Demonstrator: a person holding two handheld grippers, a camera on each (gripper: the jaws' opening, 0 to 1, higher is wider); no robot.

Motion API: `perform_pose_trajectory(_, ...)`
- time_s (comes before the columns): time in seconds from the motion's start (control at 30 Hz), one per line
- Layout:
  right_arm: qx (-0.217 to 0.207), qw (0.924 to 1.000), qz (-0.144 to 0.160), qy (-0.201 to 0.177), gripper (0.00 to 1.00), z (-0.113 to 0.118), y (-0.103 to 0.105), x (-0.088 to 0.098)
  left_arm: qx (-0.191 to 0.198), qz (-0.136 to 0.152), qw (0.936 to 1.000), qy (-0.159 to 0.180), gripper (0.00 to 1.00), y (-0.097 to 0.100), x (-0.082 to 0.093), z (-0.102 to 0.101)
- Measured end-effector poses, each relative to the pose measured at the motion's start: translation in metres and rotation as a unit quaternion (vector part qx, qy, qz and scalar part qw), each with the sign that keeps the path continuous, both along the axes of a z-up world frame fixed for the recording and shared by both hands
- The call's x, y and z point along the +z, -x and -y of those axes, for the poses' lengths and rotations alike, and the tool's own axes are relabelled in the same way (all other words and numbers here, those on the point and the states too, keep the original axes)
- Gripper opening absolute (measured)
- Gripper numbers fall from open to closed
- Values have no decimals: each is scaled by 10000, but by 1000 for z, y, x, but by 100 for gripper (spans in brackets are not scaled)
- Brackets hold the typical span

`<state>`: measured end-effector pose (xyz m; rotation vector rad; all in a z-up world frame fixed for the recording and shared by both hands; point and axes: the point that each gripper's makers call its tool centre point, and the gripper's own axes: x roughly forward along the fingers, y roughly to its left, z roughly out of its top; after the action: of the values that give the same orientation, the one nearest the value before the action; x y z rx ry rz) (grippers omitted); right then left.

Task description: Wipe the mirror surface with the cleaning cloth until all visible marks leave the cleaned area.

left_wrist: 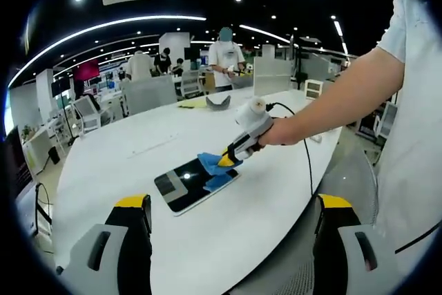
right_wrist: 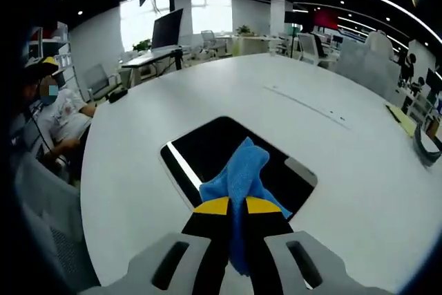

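My right gripper (right_wrist: 237, 206) is pinched tight on the soft blue cleaning cloth (right_wrist: 238, 174), which drapes over the near edge of the flat dark rectangular mirror (right_wrist: 214, 146) lying on the white table (right_wrist: 324, 88). My left gripper (left_wrist: 231, 208) hangs wide open, holding nothing. The cloth looks light and floppy; the glass, I judge, is slick and fragile.

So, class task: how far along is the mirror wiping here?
Done: the right gripper has the blue cloth clamped and resting on the mirror. In hand: wiping near one end. Left: the remaining surface; marks are too small to judge. The left gripper waits open above the table.
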<state>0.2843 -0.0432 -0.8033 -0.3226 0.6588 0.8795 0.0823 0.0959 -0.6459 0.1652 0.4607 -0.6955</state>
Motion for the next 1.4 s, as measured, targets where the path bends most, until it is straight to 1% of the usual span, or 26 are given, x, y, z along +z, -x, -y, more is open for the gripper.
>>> perform_pose_trajectory(0.2, -197, 9998, -13, 29, 2, 28, -4, -2, -30, 5, 10000, -30, 99, -3, 1, -1)
perform_pose_trajectory(0.43, -344, 9994, -19, 73, 2, 50, -6, -6, -28, 5, 10000, -61, 99, -7, -1, -3)
perform_pose_trajectory(0.57, -344, 9993, 0, 171, 2, 61, -7, -8, 8, 29, 10000, -67, 99, -8, 1, -5)
perform_pose_trajectory(0.73, -648, 9978, -85, 120, 2, 84, -13, -8, 16, 36, 10000, -78, 99, -9, 1, -6)
perform_pose_trajectory(0.83, -674, 9975, -68, 207, 2, 95, -14, -10, 11, 29, 9999, -101, 99, -8, 1, -4)
perform_pose_trajectory(0.9, -707, 9973, -65, 210, 2, 99, -14, -10, 1, 20, 10000, -81, 99, -8, 1, -3)
perform_pose_trajectory(1.03, -688, 9974, -53, 229, 2, 100, -14, -11, -4, 8, 9999, -110, 99, -6, 1, -3)
perform_pose_trajectory(1.1, -685, 9973, -70, 245, 2, 100, -14, -14, 8, 25, 9999, -148, 99, -6, 3, -5)
perform_pose_trajectory(1.23, -559, 9976, -144, 384, 2, 101, -11, -27, 80, 1, 9998, -174, 99, -5, 4, -10)
perform_pose_trajectory(1.4, -620, 9973, -231, 307, 2, 105, -9, -35, 136, -69, 9996, -231, 99, -3, 0, -12)
